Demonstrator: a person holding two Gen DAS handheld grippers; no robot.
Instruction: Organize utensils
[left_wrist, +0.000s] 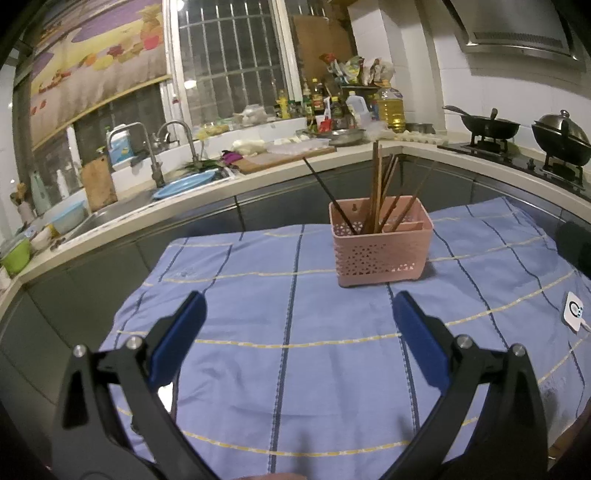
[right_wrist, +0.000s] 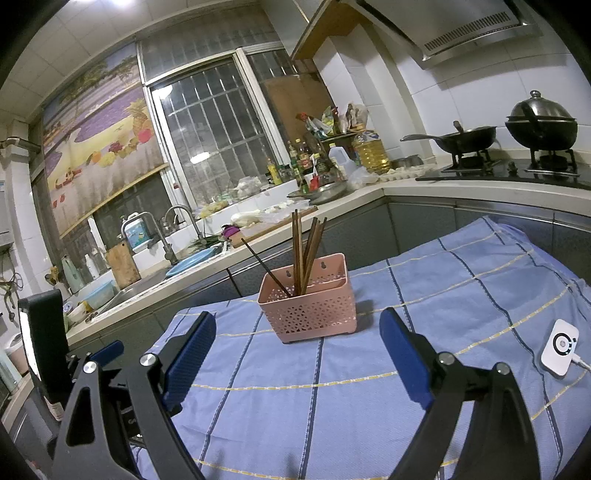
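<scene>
A pink perforated utensil basket stands on the blue checked cloth; it also shows in the right wrist view. Several brown chopsticks and one dark chopstick stand in it, leaning; they show in the right wrist view too. My left gripper is open and empty, a short way in front of the basket. My right gripper is open and empty, also in front of the basket. No loose utensils lie on the cloth.
A white round-dial device with a cable lies on the cloth at the right. Behind the table runs a counter with a sink, cutting board, bottles and a stove with two woks. The other gripper's body shows at left.
</scene>
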